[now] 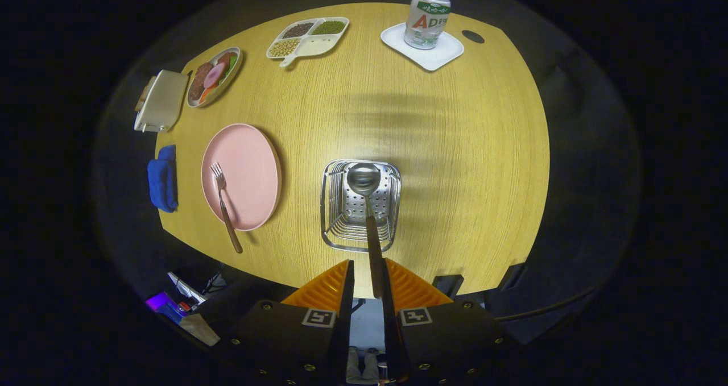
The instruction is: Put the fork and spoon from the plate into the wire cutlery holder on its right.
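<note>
Steel bowl downward, the spoon [367, 204] was held by its handle between the nearly closed fingers [368, 281], apparently over the wire holder [333, 204]. It should be lowered upright before release. The fork [223, 201] was left on the pink plate [250, 164].

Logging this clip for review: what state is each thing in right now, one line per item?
gripper: shut on the spoon's handle
spoon: held, bowl over the wire cutlery holder
wire cutlery holder: upright on the table, right of the plate
fork: lying on the pink plate, handle past the rim
pink plate: flat, holding the fork
bottle: upright, capped, on a white tray
</note>
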`<action>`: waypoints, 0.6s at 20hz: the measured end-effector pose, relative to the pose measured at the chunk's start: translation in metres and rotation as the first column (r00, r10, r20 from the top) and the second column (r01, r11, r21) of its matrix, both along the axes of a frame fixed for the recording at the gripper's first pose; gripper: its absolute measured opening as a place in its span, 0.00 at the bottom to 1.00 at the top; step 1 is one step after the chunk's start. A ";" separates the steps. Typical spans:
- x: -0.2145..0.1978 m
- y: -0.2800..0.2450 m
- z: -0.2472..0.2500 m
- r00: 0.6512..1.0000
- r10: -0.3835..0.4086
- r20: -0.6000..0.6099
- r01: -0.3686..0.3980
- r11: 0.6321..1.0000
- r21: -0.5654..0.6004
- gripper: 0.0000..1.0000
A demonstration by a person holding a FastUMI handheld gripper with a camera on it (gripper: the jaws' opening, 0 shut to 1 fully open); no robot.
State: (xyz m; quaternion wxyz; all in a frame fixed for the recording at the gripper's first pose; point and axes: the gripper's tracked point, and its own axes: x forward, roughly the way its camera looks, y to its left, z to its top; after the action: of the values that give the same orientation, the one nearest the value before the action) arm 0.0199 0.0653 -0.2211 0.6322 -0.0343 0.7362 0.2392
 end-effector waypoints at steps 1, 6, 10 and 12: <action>-0.003 -0.002 0.006 1.000 -0.015 0.020 0.015 1.000 0.013 0.26; -0.028 -0.001 0.025 0.994 -0.029 0.101 0.024 0.999 0.048 0.26; -0.048 0.024 0.040 0.985 -0.059 0.161 0.043 0.994 0.104 0.27; -0.052 0.049 0.046 0.970 -0.097 0.223 0.062 0.986 0.157 0.27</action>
State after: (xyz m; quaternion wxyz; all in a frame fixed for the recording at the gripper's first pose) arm -0.0317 0.1142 -0.1750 0.7231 0.0151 0.6388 0.2623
